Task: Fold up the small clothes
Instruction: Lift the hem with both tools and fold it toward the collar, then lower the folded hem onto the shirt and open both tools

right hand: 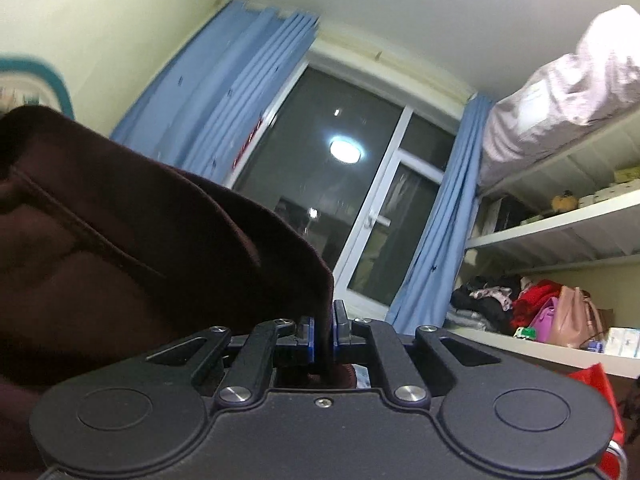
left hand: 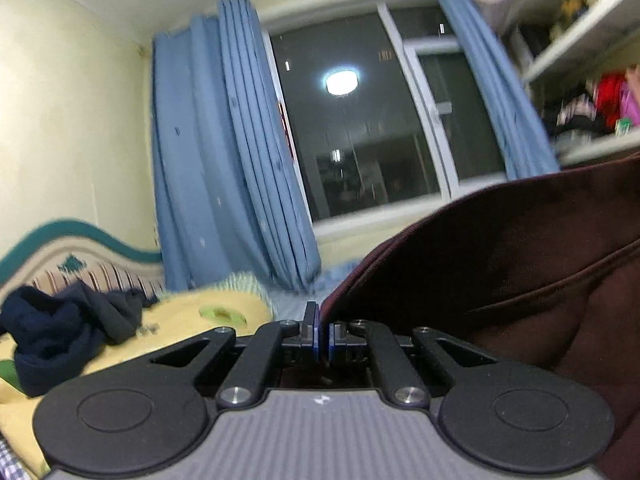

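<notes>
A dark maroon garment (left hand: 520, 264) hangs lifted between my two grippers. My left gripper (left hand: 323, 334) is shut on one edge of it, and the cloth spreads up and to the right. In the right wrist view the same maroon garment (right hand: 140, 240) fills the left side, and my right gripper (right hand: 323, 330) is shut on its edge, with cloth pinched between the blue pads. Both cameras tilt upward toward the window.
A crumpled navy garment (left hand: 60, 328) lies on the yellow bedspread (left hand: 192, 320) at left. Blue curtains (left hand: 224, 160) frame a dark window (left hand: 360, 120). White shelves (right hand: 560, 220) with bags and clothes stand at right. A striped headboard (left hand: 72, 256) is behind the bed.
</notes>
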### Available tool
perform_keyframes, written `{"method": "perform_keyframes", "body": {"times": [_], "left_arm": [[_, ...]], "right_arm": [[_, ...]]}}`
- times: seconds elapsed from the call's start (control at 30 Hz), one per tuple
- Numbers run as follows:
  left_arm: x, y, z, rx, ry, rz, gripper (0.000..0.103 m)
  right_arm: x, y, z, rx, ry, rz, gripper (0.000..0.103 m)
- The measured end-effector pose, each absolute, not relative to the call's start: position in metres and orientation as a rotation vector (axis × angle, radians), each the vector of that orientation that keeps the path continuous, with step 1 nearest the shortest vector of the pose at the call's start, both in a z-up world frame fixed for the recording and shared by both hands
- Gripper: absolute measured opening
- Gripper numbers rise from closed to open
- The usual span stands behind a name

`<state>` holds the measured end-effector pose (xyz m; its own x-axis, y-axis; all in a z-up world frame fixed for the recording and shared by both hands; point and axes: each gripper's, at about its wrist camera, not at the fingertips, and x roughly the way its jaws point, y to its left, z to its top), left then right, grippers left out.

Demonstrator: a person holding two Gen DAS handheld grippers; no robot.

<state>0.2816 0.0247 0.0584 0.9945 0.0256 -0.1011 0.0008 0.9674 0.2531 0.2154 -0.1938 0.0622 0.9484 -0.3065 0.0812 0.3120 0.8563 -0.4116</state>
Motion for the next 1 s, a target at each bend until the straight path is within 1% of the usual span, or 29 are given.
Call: {"method": "perform_keyframes", "body": {"times": [0.23, 0.4, 0.73, 0.77, 0.87, 1.0], "left_arm": [[0.378, 0.014, 0.001, 0.312, 0.313, -0.013, 0.003], [0.416, 0.011, -0.031, 0.341, 0.422, -0.039, 0.004], [0.451, 0.013, -0.085, 0.346, 0.569, -0.040, 0.007], [0.452, 0.014, -0.088, 0.344, 0.576, -0.037, 0.009], [0.453, 0.017, -0.092, 0.322, 0.572, -0.038, 0.009], [0.455, 0.023, -0.089, 0.270, 0.579, -0.047, 0.010]], "right_arm": [[0.306, -0.206, 0.010, -0.461, 0.161, -0.319, 0.007], [0.344, -0.210, -0.026, -0.453, 0.273, -0.307, 0.007], [0.384, -0.212, -0.075, -0.390, 0.451, -0.280, 0.008], [0.385, -0.212, -0.078, -0.384, 0.460, -0.276, 0.008], [0.389, -0.210, -0.085, -0.382, 0.476, -0.273, 0.009], [0.392, -0.210, -0.089, -0.376, 0.490, -0.274, 0.014]]}}
